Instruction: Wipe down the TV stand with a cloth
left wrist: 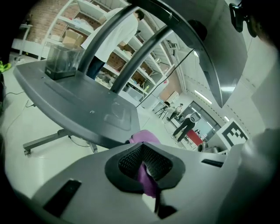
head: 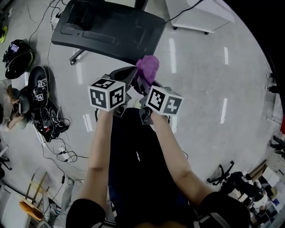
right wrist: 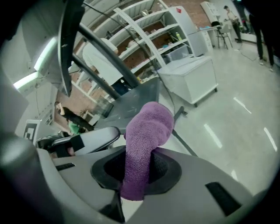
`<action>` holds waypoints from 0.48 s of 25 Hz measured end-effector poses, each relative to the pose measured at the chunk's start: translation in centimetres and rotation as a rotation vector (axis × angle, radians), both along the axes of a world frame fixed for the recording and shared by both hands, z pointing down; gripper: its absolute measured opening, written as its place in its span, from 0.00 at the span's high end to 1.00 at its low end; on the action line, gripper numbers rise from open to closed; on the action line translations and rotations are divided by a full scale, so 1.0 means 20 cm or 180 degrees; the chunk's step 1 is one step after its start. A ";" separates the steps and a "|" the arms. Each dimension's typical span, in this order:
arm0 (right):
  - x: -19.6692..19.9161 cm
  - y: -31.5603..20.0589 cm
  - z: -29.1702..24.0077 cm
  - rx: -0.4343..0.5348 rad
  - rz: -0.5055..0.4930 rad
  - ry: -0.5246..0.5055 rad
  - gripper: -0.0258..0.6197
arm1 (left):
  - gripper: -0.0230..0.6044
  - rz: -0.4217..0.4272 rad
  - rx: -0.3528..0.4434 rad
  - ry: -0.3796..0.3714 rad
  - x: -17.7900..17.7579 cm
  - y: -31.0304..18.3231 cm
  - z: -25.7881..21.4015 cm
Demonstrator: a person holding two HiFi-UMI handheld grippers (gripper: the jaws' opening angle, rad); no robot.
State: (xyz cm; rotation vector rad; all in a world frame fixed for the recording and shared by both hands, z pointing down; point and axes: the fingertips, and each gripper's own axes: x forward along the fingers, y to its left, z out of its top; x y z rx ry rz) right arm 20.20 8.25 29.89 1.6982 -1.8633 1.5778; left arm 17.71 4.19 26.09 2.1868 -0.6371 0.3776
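The purple cloth [head: 148, 68] is bunched above both grippers, just in front of the TV stand's dark grey base [head: 107, 26]. My left gripper [head: 129, 75] and right gripper [head: 143, 84] are held side by side, both shut on the cloth. In the left gripper view a thin purple strip [left wrist: 148, 179] runs between the shut pads of the left gripper [left wrist: 144, 164], with the stand's grey shelf [left wrist: 78, 105] close ahead. In the right gripper view a thick roll of cloth [right wrist: 148, 127] rises out of the right gripper [right wrist: 138, 168].
Cables, helmets and gear [head: 44, 111] lie on the floor at the left. A white cabinet [head: 200, 13] stands at the back right. A person in a white coat [left wrist: 118, 30] stands behind the stand near the shelving. More clutter [head: 249, 182] sits at the lower right.
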 end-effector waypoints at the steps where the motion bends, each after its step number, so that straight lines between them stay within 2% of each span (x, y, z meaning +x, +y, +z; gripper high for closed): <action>1: -0.07 -0.01 -0.04 0.0076 -0.0141 0.0014 0.82 | 0.96 -0.0056 -0.0005 0.0010 -0.05 -0.01 -0.02; 4: -0.24 -0.05 -0.04 0.0211 -0.0455 0.0045 0.82 | 0.96 -0.0222 -0.0005 -0.0054 -0.20 -0.04 0.02; 8: -0.40 -0.03 0.08 0.0208 -0.0775 0.0226 0.82 | 0.96 -0.0537 -0.0036 -0.0138 -0.42 -0.05 0.15; 12: -0.58 -0.05 0.16 0.0216 -0.0907 0.0267 0.82 | 0.95 -0.0869 -0.0022 -0.0159 -0.68 -0.07 0.22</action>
